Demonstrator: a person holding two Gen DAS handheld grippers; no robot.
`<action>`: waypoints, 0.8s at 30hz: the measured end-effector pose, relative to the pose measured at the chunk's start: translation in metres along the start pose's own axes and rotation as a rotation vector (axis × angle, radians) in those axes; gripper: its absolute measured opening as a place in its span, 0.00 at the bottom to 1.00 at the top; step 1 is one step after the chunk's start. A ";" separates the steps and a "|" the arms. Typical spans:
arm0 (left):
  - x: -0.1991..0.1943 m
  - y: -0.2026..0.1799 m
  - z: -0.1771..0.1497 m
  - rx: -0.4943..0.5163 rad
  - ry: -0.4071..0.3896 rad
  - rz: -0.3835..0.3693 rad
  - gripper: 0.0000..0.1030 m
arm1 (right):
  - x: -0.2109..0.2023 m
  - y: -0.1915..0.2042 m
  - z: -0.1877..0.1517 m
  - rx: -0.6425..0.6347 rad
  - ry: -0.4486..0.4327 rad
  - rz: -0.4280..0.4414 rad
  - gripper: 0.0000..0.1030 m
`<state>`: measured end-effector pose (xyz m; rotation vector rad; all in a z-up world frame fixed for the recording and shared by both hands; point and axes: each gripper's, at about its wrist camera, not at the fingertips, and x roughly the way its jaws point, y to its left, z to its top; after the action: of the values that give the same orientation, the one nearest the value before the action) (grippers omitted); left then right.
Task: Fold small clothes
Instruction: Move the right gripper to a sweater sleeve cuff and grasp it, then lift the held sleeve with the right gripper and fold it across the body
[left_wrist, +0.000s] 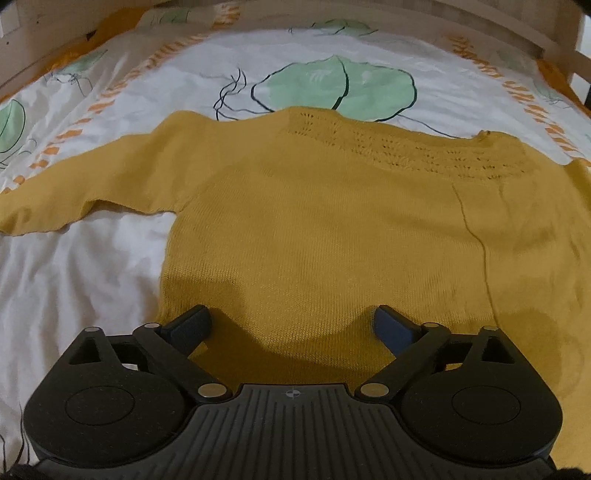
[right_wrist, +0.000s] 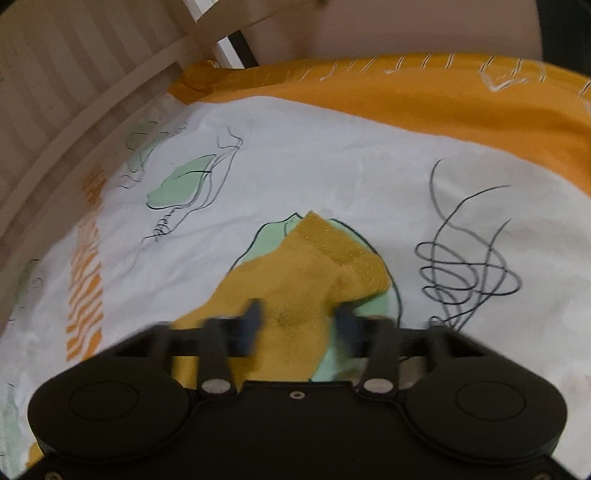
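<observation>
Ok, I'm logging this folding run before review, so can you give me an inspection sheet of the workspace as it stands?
Surface: bedsheet, white with green leaf and orange prints, wrinkled.
Job's things: mustard knit sweater lying flat, one sleeve spread out to the side; the other sleeve's cuff lies in front of the right gripper.
Clutter: nothing seen.
Grippers: left gripper open over the sweater's hem; right gripper open, fingers either side of the sleeve, blurred.
Cables: nothing seen.
Surroundings: wooden bed frame with slats; orange blanket along the far edge.
</observation>
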<state>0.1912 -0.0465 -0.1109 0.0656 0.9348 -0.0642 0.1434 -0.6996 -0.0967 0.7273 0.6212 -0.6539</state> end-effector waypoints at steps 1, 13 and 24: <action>-0.001 0.001 -0.002 -0.001 -0.008 -0.005 0.95 | 0.000 0.000 0.000 0.003 0.006 0.017 0.20; 0.004 -0.002 0.004 0.022 0.007 -0.010 0.97 | -0.091 0.092 0.024 -0.289 -0.114 0.139 0.14; 0.007 0.002 0.007 0.021 0.045 -0.025 1.00 | -0.169 0.263 -0.032 -0.502 -0.045 0.501 0.14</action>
<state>0.2015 -0.0452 -0.1126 0.0757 0.9804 -0.0958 0.2155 -0.4711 0.1069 0.3698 0.5052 -0.0399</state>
